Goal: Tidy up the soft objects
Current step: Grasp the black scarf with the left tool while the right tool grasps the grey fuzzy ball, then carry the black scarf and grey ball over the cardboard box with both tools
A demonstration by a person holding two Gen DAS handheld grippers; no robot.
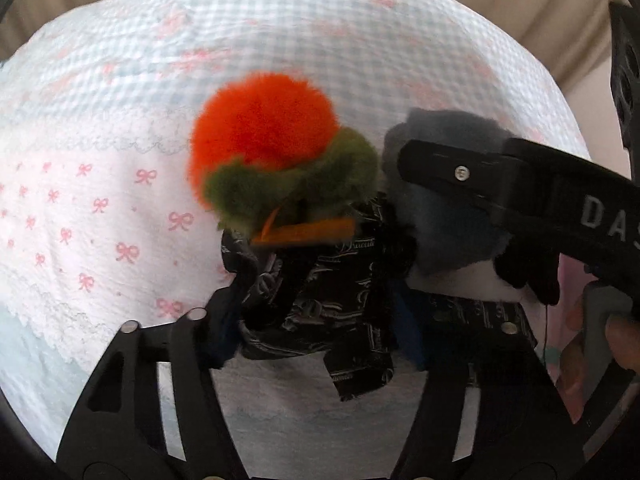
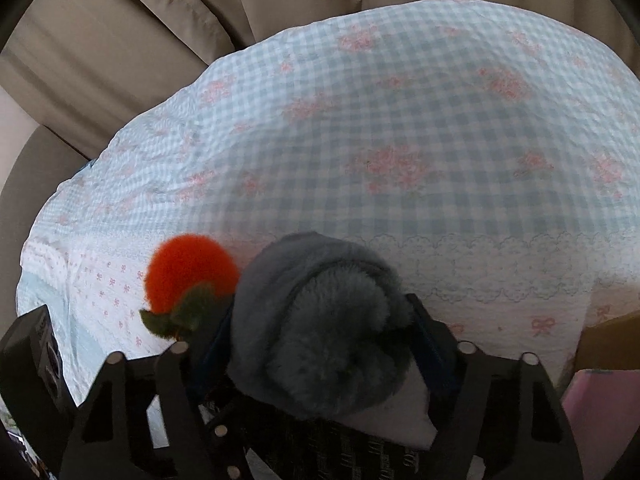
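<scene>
An orange pom-pom with a green leafy collar (image 1: 272,152) sits on top of a black patterned fabric item (image 1: 320,300) that my left gripper (image 1: 320,312) is shut on. My right gripper (image 2: 316,344) is shut on a grey-blue plush item (image 2: 320,320); in the left wrist view its finger (image 1: 460,172) presses the grey plush (image 1: 448,232) just right of the pom-pom. The orange pom-pom (image 2: 188,272) shows left of the grey plush in the right wrist view. All are held close over the bedspread.
A blue gingham and white bedspread with pink bows (image 1: 120,140) covers the surface below; it fills the right wrist view (image 2: 400,120). Beige curtains (image 2: 160,20) hang behind. A pink object (image 2: 600,400) and a brown box edge (image 2: 612,336) lie at the right.
</scene>
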